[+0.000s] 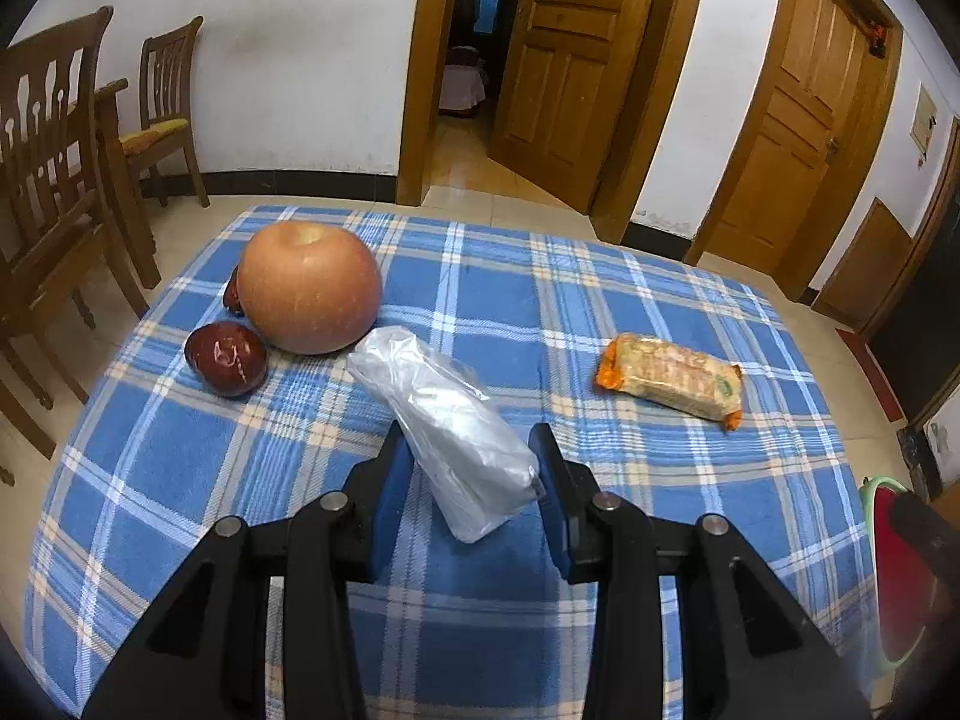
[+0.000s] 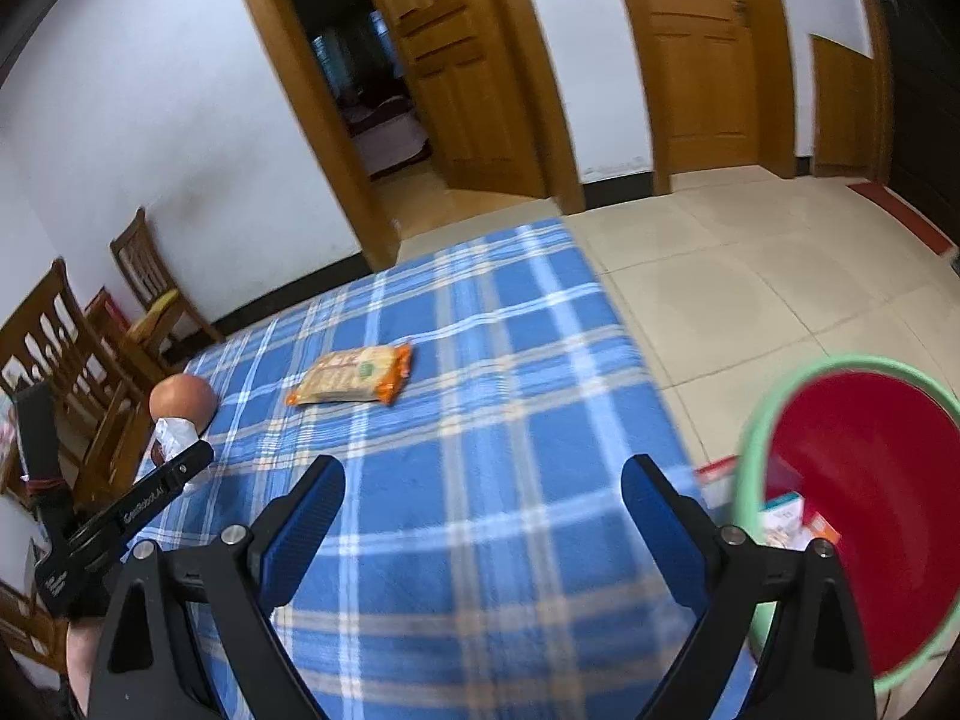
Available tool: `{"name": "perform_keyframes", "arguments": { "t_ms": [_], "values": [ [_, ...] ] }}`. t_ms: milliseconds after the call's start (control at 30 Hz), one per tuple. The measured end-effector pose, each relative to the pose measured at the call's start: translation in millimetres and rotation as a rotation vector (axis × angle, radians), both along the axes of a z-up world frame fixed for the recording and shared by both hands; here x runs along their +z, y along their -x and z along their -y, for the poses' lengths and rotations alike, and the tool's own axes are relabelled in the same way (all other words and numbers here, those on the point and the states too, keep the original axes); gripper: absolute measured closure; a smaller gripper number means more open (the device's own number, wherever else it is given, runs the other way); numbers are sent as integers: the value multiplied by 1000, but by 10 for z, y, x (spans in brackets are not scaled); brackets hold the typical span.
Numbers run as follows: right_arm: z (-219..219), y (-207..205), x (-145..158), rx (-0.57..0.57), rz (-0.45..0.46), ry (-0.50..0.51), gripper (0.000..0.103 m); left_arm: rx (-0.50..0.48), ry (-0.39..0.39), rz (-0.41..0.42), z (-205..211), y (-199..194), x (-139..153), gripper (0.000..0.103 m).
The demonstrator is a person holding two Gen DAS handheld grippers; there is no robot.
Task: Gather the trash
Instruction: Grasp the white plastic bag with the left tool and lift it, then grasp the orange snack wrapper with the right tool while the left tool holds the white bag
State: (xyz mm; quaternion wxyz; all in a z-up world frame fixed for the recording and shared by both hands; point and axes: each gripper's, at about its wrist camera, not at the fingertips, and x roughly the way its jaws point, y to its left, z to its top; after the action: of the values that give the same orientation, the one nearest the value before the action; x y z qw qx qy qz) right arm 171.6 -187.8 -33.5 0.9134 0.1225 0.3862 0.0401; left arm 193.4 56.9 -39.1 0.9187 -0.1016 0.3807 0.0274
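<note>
Left hand-held gripper (image 1: pixel 474 468) sits w/ jaws part-open astride the crumpled clear plastic bag (image 1: pixel 447 420) near the worktop's front-left area; whether the pads touch the bag or are just beside it can't be told, so it isn't clamped yet. Right hand-held gripper (image 2: pixel 483 510) hangs wide apart, holding nothing, over the blue plaid-cloth worktop (image 2: pixel 480 360) near its right edge. To do this step well, probably: close on the bag's thick folded middle, not the thin loose end, squeeze fully since film slips, lift straight up so it doesn't drag the large orange-red apple (image 1: pixel 309 288) or the dark red round fruit (image 1: pixel 226 358) just beside it, then carry across to the bin. The orange-ended cracker packet (image 1: pixel 669 381) lies toward the right edge, well apart from the bag; likely next. Left view shows bag-to-jaw fit; right view alone shows the red bucket w/ green rim (image 2: pixel 864 510) on the floor off the right edge, some packaging already inside.
</note>
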Motion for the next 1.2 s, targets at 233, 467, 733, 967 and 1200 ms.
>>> {"name": "perform_keyframes", "arguments": {
  "t_ms": [233,467,733,967,1200],
  "values": [
    [-256,-455,-174,70,-29,1,8,20,10,7,-80,32,-33,63],
    [-434,-916,-258,86,-44,-7,8,36,22,4,-130,36,-59,63],
    [-467,-1334,-290,87,-47,-66,8,36,24,2,-156,36,-74,63],
    [-586,-1575,-383,170,-79,-40,8,40,28,2,-173,36,-69,63],
    [-673,-1385,-414,251,-87,-52,8,34,27,8,-155,46,-51,63]
  ]
}}
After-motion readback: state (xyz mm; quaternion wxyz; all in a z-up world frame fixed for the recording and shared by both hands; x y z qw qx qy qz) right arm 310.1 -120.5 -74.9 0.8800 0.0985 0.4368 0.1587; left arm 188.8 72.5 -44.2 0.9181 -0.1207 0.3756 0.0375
